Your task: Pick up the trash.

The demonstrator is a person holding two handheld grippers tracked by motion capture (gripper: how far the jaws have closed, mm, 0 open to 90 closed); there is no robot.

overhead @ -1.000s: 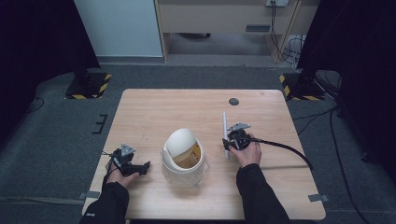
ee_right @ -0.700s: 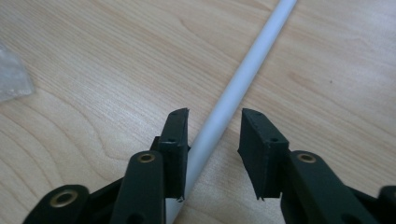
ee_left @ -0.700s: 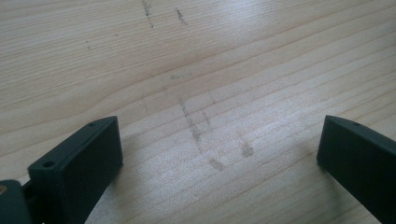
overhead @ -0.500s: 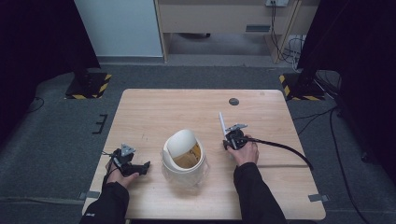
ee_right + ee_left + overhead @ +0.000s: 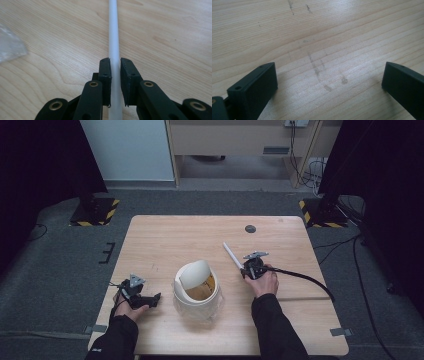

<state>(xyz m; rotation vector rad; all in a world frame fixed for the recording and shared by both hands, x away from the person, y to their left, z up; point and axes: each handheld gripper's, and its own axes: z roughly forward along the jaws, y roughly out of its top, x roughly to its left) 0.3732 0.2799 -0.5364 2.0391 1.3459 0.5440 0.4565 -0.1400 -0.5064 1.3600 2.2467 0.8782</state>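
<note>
Clamping a thin white rod (image 5: 113, 37): the right hand-held gripper (image 5: 115, 63) has just been closing its jaws, and in the right gripper view the rod runs straight up between both pads, which sit against it on either side. In the high view the rod (image 5: 232, 254) lies on the worktop (image 5: 165, 240) right of centre, angled up and left away from the right hand-held gripper (image 5: 246, 270), with its near end in the jaws.

Left hand-held gripper (image 5: 152, 298) rests near the worktop's front-left, jaws wide apart. The left gripper view shows bare wood with a few faint grey scuff marks (image 5: 317, 71) between them, nothing gripped.

Around it:
- A white bin with a tilted swing lid (image 5: 196, 290) stands between the two hands, just left of the right hand and well apart from the rod.
- A small dark round disc (image 5: 250, 228) sits near the far edge, beyond the rod's far tip, apart from it.
- A corner of clear plastic (image 5: 10, 46) shows at the left edge of the right gripper view, off to the side of the rod.
- The black cable (image 5: 305, 277) trails right from the right hand-held gripper.

The worktop around the rod's free length is bare wood.
</note>
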